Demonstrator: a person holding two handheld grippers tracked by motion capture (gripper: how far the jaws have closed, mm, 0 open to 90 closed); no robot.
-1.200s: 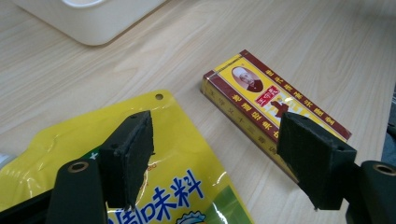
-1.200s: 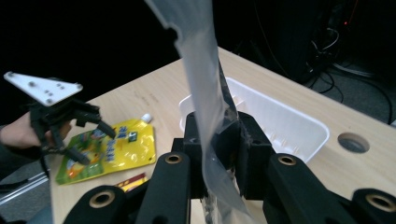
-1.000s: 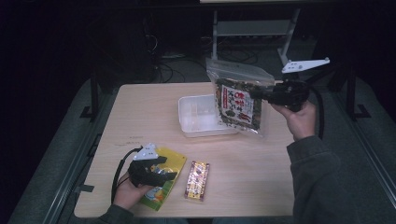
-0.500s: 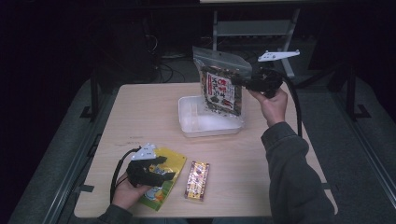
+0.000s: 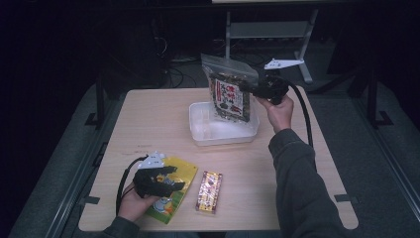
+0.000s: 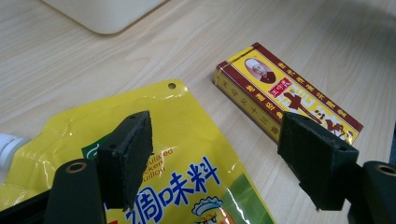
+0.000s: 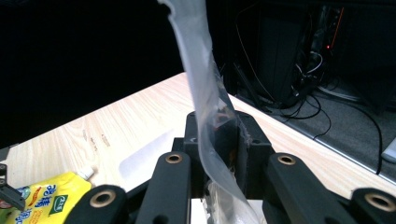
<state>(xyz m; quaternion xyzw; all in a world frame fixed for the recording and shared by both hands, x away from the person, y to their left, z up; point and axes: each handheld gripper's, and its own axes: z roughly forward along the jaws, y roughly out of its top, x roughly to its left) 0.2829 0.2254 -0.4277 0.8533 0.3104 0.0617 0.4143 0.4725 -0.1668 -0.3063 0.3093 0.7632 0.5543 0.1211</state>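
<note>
Pinching the bag [image 5: 228, 91] by its edge over the tray [image 5: 200, 134], the right gripper [image 5: 255, 89] carried something light, floppy and slick; a higher pinch seemed steadier.

The left gripper [image 5: 171, 178] hung open over the pouch [image 5: 176, 171].

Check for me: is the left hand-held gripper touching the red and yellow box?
Apart. In the left gripper view the left hand-held gripper has open jaws over the yellow pouch, and bare table separates the pouch from the box.

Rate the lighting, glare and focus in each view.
High view: dim, dark surroundings, table evenly lit, soft detail on the clear bag. Left gripper view: bright and sharp, glare streaks on the yellow pouch, jaws slightly soft. Right gripper view: the bag's edge blurred and washed out, black background.
</note>
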